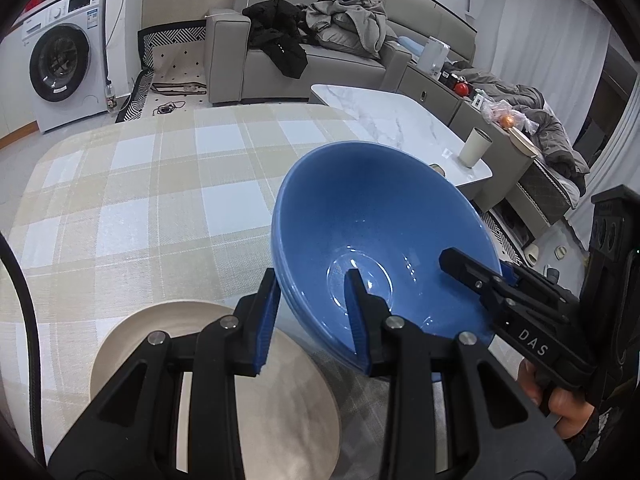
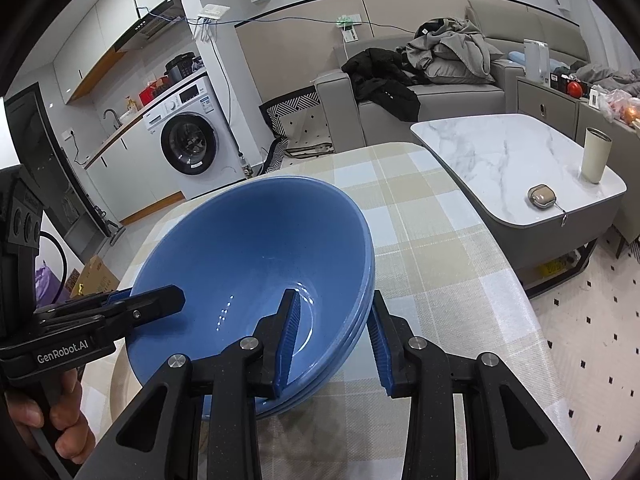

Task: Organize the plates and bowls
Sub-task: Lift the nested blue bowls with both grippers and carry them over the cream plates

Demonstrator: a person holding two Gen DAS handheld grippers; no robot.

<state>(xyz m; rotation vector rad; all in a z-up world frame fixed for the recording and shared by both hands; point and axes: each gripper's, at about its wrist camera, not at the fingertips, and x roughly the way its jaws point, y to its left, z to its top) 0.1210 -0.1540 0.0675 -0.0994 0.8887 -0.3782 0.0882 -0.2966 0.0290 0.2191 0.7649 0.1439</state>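
Both grippers straddle the rim of the blue bowl stack (image 1: 372, 236), one finger inside, one outside; the left gripper (image 1: 314, 320) takes the near-left rim, the right gripper (image 2: 334, 340) the opposite side; jaws look spread wider than the wall, so whether they're actually pinching, can't tell. Bowls sit tilted just right of the beige plate (image 1: 208, 380) over the checked tablecloth (image 1: 140, 200). Looks like glazed ceramic: stiff, heavy-ish, slippery, chippable; I'd clamp the rim firmly on both sides.

Even, cool indoor light, both views sharp. Small glints of glare sit inside the blue bowl (image 1: 372, 248). Fisheye bends the room's edges into dark corners.
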